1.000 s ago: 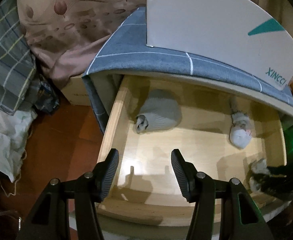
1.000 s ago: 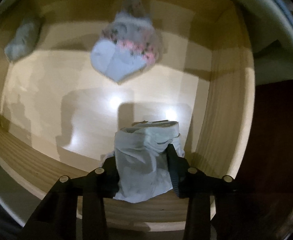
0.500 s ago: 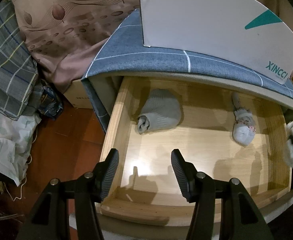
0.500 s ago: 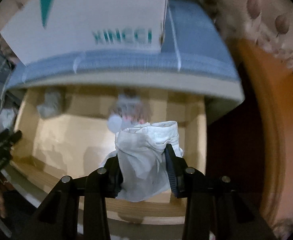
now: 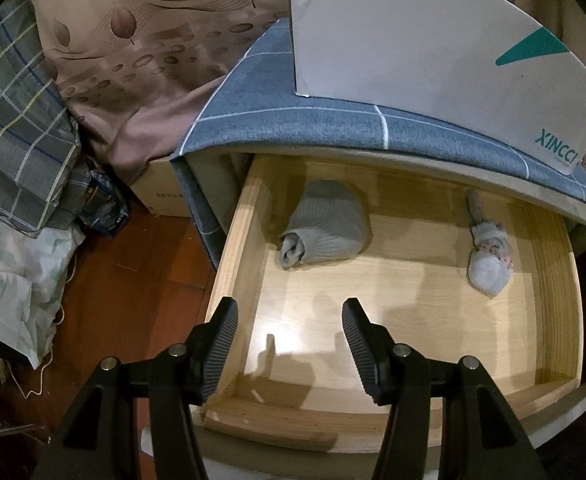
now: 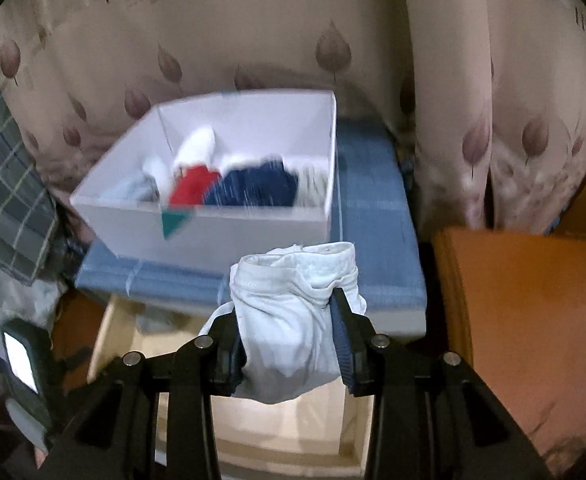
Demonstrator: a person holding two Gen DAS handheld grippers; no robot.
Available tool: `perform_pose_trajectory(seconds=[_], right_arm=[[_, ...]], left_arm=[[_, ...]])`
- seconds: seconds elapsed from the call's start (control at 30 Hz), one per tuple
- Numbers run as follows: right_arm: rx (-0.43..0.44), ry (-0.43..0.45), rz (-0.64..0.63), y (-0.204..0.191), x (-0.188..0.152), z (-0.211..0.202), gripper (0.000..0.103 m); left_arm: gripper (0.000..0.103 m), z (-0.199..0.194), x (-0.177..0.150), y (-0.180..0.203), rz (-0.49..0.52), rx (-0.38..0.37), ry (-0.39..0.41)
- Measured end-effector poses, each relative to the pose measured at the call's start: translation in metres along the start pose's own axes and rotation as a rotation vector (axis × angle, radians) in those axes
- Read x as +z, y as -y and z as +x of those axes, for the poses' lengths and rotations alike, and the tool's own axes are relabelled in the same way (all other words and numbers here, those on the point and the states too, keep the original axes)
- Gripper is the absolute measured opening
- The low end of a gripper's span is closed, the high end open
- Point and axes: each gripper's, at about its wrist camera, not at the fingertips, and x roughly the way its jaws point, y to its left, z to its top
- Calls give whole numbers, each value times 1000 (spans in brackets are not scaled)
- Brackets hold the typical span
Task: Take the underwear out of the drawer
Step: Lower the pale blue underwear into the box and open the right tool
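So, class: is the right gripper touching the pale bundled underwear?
Touching. The right wrist view shows the right gripper with both pads pressed into the pale underwear, pinching it above the open drawer.

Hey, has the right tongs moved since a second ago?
Yes. The right tongs, shut on the pale underwear, rose out of the drawer; their view now looks over the white box above it.

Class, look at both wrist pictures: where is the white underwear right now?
In the right wrist view, the white underwear is pinched in the right gripper, lifted above the open drawer, just in front of the white box.
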Motion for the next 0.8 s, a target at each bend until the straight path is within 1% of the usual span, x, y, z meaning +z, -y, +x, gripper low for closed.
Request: perform_pose_trajectory(seconds=[0.17,0.47,0.57,0.8], right_arm=[[7,47,-6,-11,36,-1,34],[18,43,-15,-31,86,27,34],[21,31,-25,-39,97,40,34],[-29,6,-57,-56,113,79,34]], left_arm=[[56,0,1,-1,-9,-3,-1],[56,0,1,-3,-20,-1,7],[56,1,1,-4,-30,-3,4],[56,1,1,-6,-38,-8,2]])
